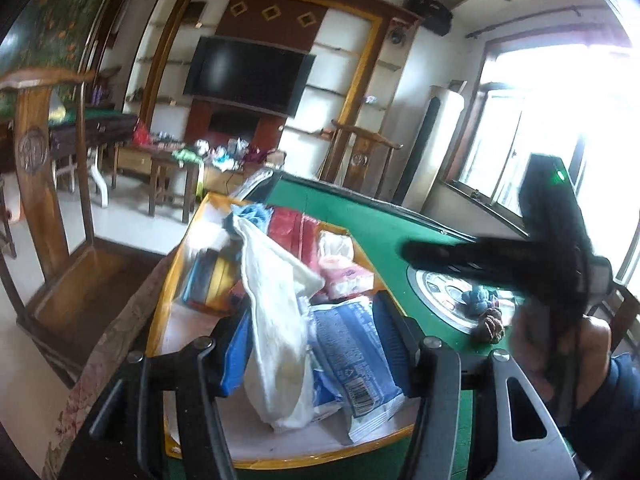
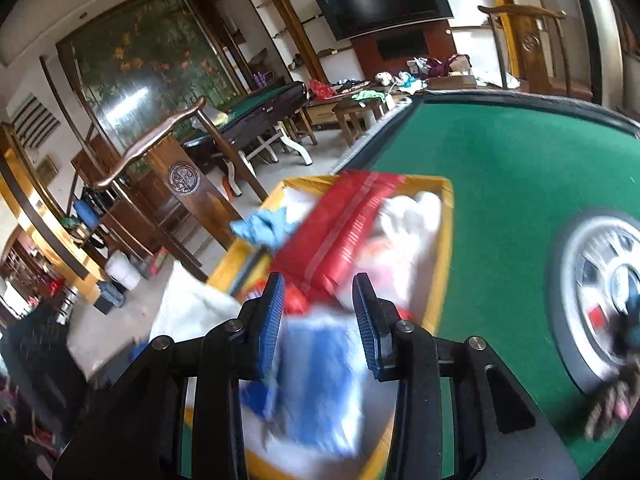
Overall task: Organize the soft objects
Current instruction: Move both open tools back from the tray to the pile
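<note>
Tray (image 1: 160, 312), yellow-rimmed, on green table (image 1: 360, 220): holds white cloth (image 1: 272, 320), blue packets (image 1: 352, 352), red pack (image 1: 292, 232), tissues (image 1: 340, 272).

Left gripper (image 1: 316, 344): parted, apparently empty.

Right gripper (image 2: 320, 320): parted, empty, above tray.

Remaining: yarn bundles (image 1: 480, 300) at table centre.

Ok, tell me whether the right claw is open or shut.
Open. The right claw shows a clear gap between its blue pads, hovering empty above the yellow tray.

Home living room: wall television (image 1: 250, 74), mahjong table (image 2: 520, 152).
</note>
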Action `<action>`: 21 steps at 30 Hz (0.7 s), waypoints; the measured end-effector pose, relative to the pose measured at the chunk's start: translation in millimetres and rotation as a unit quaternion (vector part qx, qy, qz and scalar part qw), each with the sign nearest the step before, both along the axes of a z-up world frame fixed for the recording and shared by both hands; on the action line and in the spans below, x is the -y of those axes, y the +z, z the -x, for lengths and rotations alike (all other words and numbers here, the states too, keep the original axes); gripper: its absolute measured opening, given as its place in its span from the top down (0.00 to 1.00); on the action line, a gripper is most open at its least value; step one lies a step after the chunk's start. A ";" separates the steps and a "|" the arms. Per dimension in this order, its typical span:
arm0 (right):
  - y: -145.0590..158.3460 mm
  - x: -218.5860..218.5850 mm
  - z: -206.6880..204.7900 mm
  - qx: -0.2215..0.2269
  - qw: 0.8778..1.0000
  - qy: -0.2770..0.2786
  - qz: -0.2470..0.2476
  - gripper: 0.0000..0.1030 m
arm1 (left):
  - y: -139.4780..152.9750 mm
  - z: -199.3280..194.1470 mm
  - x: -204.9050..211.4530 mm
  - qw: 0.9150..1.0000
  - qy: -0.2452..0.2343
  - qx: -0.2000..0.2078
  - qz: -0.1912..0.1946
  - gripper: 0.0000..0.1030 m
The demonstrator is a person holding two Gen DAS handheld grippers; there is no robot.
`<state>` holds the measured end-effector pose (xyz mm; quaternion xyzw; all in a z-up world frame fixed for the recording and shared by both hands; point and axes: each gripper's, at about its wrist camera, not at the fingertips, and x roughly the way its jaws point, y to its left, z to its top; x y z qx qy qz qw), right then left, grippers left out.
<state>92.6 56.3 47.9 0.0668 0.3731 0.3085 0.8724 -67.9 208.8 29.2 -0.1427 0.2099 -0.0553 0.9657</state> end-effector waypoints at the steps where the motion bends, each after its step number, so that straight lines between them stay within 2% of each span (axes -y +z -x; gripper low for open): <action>1: -1.6 8.8 4.8 -0.001 1.000 -0.002 -0.004 0.66 | -0.2 0.2 1.8 1.000 -0.001 0.002 -0.004 0.37; 4: -4.1 54.8 21.5 -0.009 1.000 -0.013 -0.027 0.66 | 0.1 -0.6 11.7 1.000 -0.005 0.003 -0.028 0.35; 8: -4.2 111.8 36.2 -0.008 0.999 -0.026 -0.031 0.66 | 2.0 0.9 24.2 0.999 -0.003 0.004 -0.051 0.35; 12: -14.5 178.8 50.6 -0.014 0.997 -0.059 -0.054 0.66 | 8.2 -1.7 46.3 0.998 -0.006 -0.015 -0.063 0.35; 15: -18.1 227.1 56.2 -0.016 0.994 -0.089 -0.062 0.66 | 24.3 -0.8 75.8 0.997 -0.043 -0.015 -0.055 0.35; 17: -14.5 254.5 56.1 -0.008 0.991 -0.123 -0.060 0.66 | 33.8 -6.7 100.2 0.995 -0.076 -0.023 -0.061 0.26; 19: -14.1 276.6 52.7 -0.007 0.987 -0.147 -0.067 0.66 | 39.3 -18.5 133.0 0.989 -0.125 -0.042 -0.063 0.24; 21: -16.5 300.8 46.4 -0.022 0.981 -0.175 -0.085 0.66 | 37.9 -34.8 170.0 0.980 -0.177 -0.065 -0.065 0.24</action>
